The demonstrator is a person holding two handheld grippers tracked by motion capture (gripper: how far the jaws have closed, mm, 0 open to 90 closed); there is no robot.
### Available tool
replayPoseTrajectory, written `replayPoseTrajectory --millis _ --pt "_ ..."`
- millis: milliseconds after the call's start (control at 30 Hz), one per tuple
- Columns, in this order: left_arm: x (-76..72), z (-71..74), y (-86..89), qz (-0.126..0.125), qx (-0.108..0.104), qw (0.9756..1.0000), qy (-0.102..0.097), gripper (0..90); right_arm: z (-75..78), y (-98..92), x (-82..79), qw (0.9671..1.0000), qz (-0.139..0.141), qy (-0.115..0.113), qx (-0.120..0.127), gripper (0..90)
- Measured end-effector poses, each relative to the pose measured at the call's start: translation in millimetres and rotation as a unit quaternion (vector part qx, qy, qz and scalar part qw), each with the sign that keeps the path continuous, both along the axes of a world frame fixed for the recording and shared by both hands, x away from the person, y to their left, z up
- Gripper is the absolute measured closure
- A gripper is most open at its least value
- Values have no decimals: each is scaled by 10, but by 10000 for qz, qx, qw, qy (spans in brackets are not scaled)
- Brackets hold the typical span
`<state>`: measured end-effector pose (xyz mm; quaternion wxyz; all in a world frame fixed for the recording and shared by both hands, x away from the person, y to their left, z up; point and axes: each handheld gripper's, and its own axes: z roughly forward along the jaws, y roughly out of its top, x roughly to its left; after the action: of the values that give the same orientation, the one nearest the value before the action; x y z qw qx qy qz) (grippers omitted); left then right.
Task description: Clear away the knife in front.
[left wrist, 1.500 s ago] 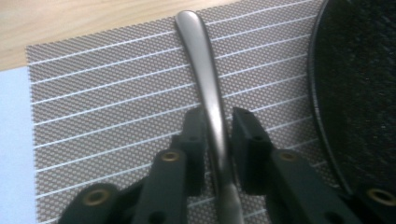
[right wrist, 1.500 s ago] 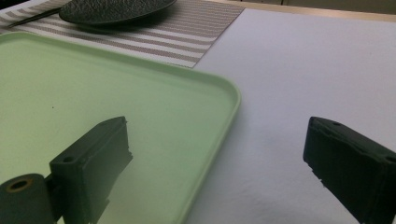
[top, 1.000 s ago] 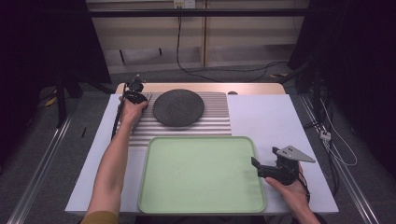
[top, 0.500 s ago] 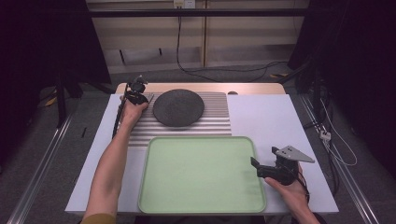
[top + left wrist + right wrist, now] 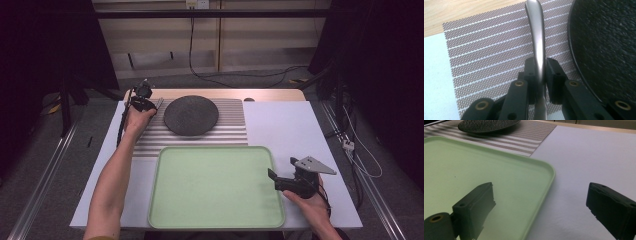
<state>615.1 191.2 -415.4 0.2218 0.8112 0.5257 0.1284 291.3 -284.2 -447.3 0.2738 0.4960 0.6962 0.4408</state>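
My left gripper (image 5: 142, 100) is at the far left corner of the striped placemat (image 5: 230, 125), just left of the dark round plate (image 5: 191, 115). In the left gripper view its jaws (image 5: 539, 72) are shut on the handle of a metal utensil (image 5: 537, 42), which runs away from me over the placemat (image 5: 486, 57) beside the plate (image 5: 609, 45). The utensil's head is hidden. My right gripper (image 5: 274, 179) stands open at the right edge of the pale green tray (image 5: 215, 187). In its own view the jaws (image 5: 541, 205) straddle the tray's rim (image 5: 549, 177) with nothing between them.
A white cover (image 5: 290, 125) lies over the table, bare to the right of the placemat and tray. The wooden table edge (image 5: 225, 94) runs along the back. Cables (image 5: 360, 155) trail on the floor at the right. The tray holds nothing.
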Motion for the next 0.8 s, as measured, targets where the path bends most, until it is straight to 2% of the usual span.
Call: replayPoseTrajectory --millis 33,67,133,233,800 --pt "0 0 0 0 0 10000 0 803 0 0 0 10000 0 0 0 77" --pt "-34 -12 42 103 -159 9998 -66 802 1 4 0 10000 6 1 1 77" --pt "-67 -21 65 82 -170 9998 -11 802 4 8 -2 10000 14 -9 0 77" --pt "-108 -24 72 91 -231 9997 -29 802 5 10 -4 10000 14 -11 -8 77" --pt "-415 124 93 -149 -285 9993 -168 802 16 35 -7 10000 26 -27 -40 77"
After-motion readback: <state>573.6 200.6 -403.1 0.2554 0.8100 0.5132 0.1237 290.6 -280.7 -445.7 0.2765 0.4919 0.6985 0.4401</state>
